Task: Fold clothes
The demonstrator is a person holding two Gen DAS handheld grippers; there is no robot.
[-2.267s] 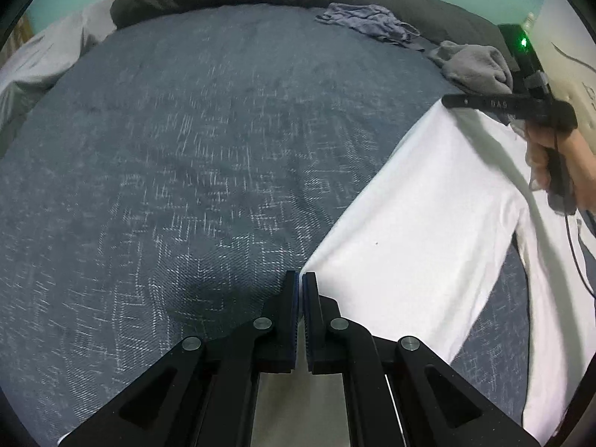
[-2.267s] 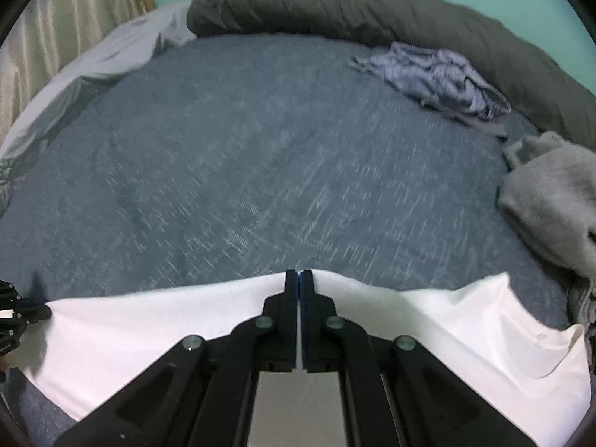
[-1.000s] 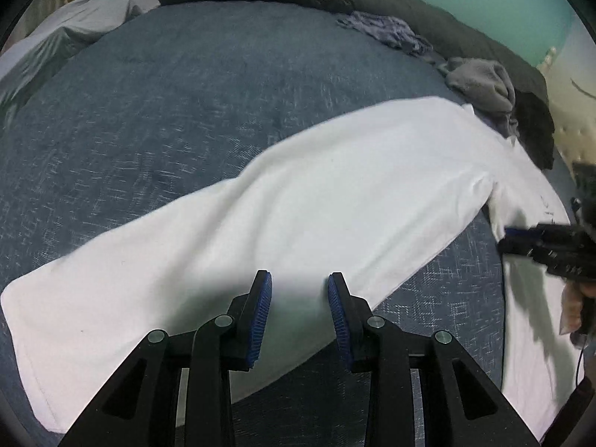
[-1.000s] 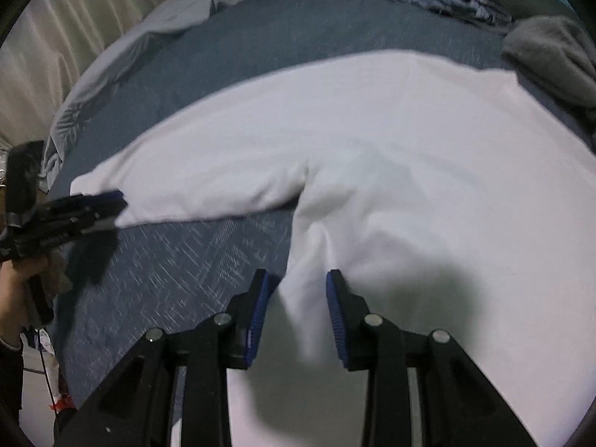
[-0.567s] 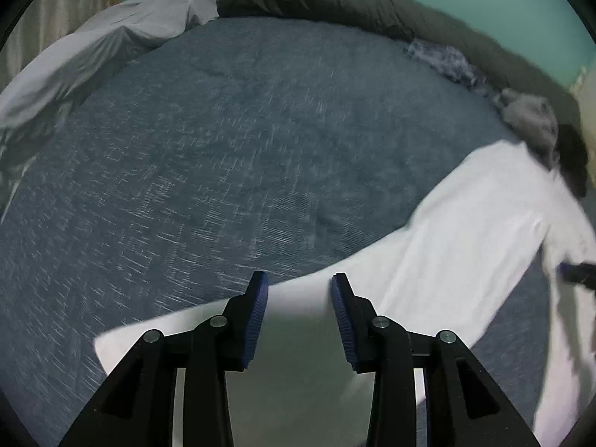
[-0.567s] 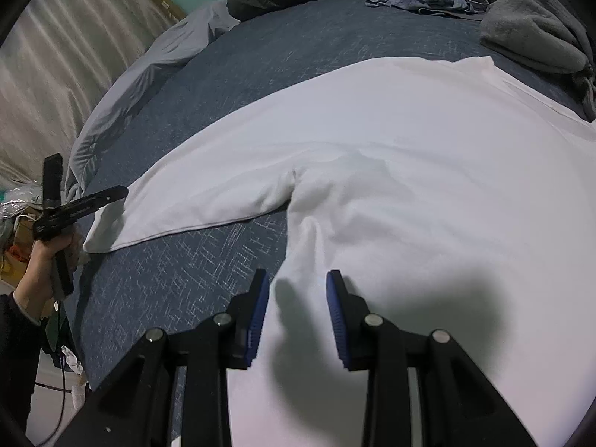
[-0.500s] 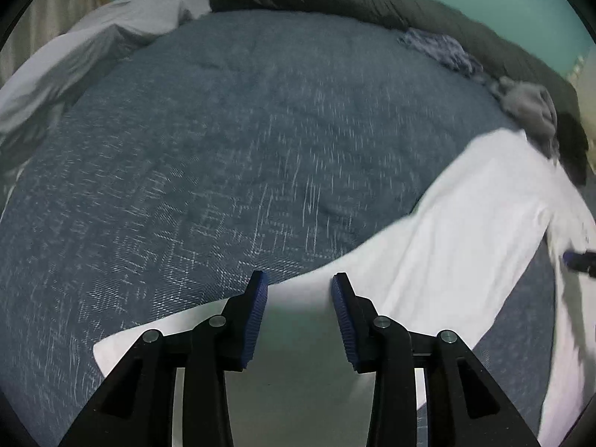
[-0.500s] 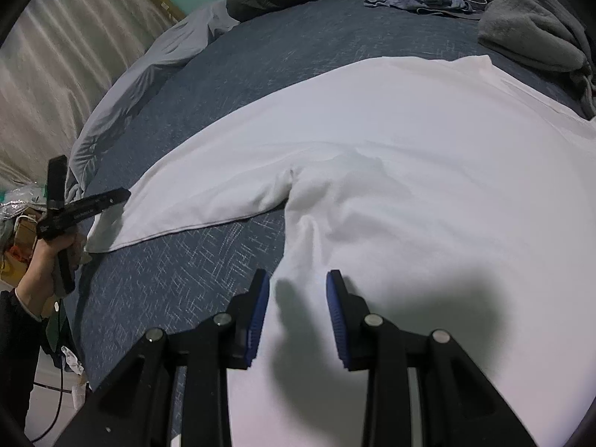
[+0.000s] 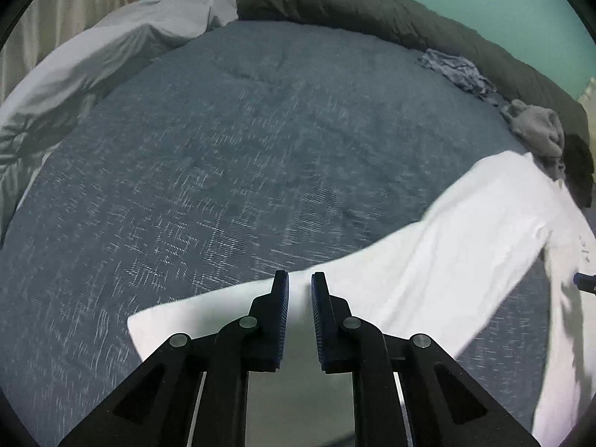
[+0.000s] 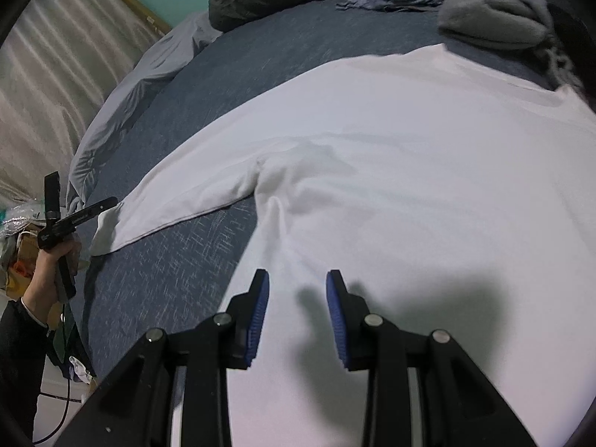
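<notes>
White shirt (image 10: 391, 156) spread on bed (image 9: 223, 149), left gripper (image 9: 300, 287) just narrowing around sleeve edge, right gripper (image 10: 297, 290) spread above hem side.

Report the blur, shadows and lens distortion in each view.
Left wrist: fisheye bows the bed, its weave smeared by motion blur. Right wrist: sharper; right gripper casts a dark shadow on the white shirt, whose near part is washed out.

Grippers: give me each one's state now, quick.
Left gripper: open, just been closing over the white shirt's sleeve.
Right gripper: open, above the shirt, holding nothing.
</notes>
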